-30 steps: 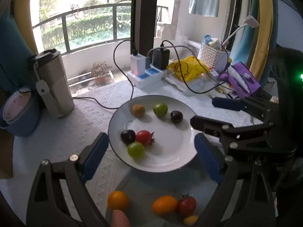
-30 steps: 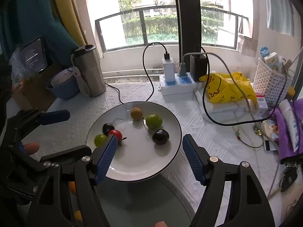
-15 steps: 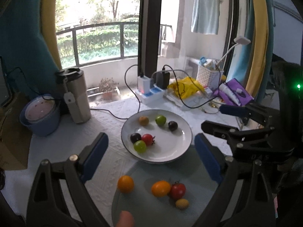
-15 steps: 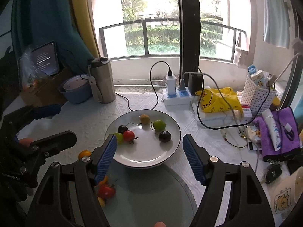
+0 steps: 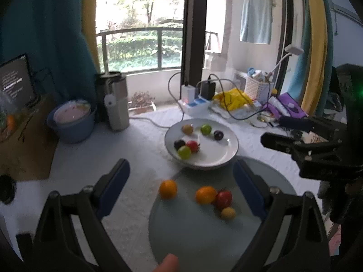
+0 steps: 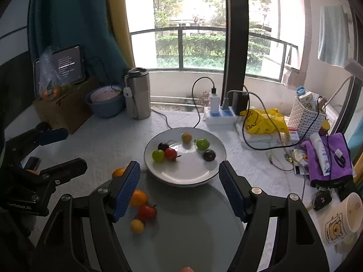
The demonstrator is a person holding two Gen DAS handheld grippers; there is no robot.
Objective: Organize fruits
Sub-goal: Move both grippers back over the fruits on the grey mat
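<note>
Both wide-open, empty grippers, left gripper (image 5: pixel 180 189) and right gripper (image 6: pixel 179 188), are pulling back from the round white plate (image 6: pixel 213 172) at frame centre, suggesting sorting is pausing.

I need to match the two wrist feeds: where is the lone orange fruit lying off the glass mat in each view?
Left wrist: orange fruit low centre, between the left gripper fingers.
Right wrist: left of centre, beside the right gripper.
Shared landmark: white plate behind it.
</note>
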